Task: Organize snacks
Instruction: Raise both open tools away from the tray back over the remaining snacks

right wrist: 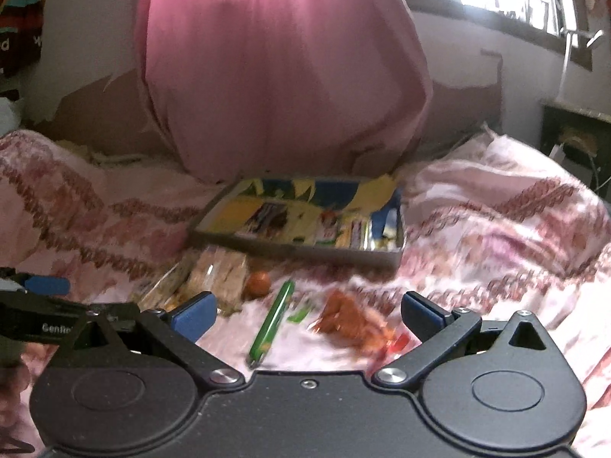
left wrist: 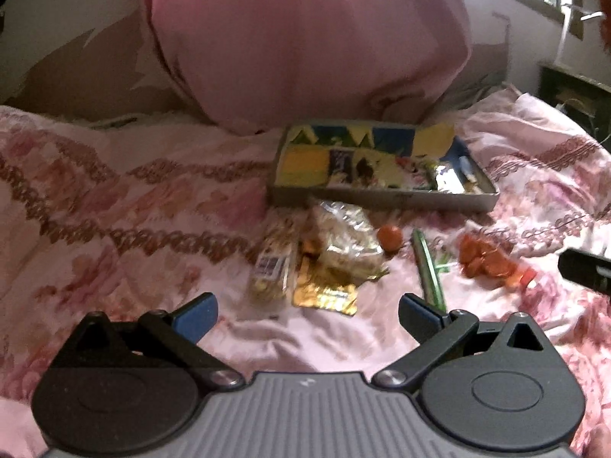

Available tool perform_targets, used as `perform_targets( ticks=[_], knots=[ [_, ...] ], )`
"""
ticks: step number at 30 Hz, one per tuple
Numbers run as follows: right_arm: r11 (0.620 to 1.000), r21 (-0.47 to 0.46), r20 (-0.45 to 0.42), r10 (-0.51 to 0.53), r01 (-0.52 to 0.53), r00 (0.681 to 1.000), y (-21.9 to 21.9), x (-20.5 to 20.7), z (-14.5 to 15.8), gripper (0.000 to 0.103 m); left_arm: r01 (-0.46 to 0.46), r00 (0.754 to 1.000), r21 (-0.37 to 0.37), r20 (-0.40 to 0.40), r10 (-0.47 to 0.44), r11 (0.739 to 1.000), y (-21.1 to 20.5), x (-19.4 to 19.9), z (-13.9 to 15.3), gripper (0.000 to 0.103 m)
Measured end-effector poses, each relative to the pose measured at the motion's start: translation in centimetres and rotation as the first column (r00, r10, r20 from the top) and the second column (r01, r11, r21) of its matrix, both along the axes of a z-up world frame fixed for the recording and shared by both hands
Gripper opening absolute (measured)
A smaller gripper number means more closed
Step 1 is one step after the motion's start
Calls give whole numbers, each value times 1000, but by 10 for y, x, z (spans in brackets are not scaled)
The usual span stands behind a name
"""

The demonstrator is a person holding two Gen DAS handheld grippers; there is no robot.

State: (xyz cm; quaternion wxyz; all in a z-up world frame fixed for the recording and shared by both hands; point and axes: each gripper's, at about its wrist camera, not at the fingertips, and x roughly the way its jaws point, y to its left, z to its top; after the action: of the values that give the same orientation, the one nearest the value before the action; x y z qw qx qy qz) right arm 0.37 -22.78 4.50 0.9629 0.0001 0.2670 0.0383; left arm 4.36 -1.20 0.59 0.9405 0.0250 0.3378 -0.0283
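Note:
A grey tray (left wrist: pixel 382 193) (right wrist: pixel 290 249) with several snack packets in it lies on the pink bedspread. In front of it are loose snacks: a clear bag of biscuits (left wrist: pixel 345 240) (right wrist: pixel 219 271), a gold packet (left wrist: pixel 324 294), a narrow packet with a blue label (left wrist: pixel 269 267), a small orange ball (left wrist: pixel 389 237) (right wrist: pixel 257 283), a green stick pack (left wrist: pixel 427 267) (right wrist: pixel 273 320) and an orange-red bag (left wrist: pixel 485 261) (right wrist: pixel 349 320). My left gripper (left wrist: pixel 307 315) is open, short of the gold packet. My right gripper (right wrist: pixel 307 315) is open, with the green stick and orange bag between its fingers' line.
A pink curtain (left wrist: pixel 305 38) (right wrist: pixel 282 68) hangs behind the tray. The rumpled bedspread (left wrist: pixel 114 198) (right wrist: pixel 496 229) spreads to both sides. A dark cabinet (left wrist: pixel 573 91) stands at the far right under a window. The other gripper shows at each view's edge (left wrist: pixel 584 269) (right wrist: pixel 46 286).

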Motion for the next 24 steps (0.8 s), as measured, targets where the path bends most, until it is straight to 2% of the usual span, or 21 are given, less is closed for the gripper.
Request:
perform_targets(
  ticks=[9,17,24],
  knots=[
    [999,-13,-100,41,-42,994,17,11,-24,102,-124,989,-41,-87,120,991,25,11,-6,103],
    [994,-32,-136,101,-106,985,36,25,-37,102,-189,971,-19,-155,184,982,31,25,-15,103],
    [984,-65,-154,154,-165,976,53,44,-47,102,-227,954,-45,-209,213,973,44,44,-20,103]
  ],
)
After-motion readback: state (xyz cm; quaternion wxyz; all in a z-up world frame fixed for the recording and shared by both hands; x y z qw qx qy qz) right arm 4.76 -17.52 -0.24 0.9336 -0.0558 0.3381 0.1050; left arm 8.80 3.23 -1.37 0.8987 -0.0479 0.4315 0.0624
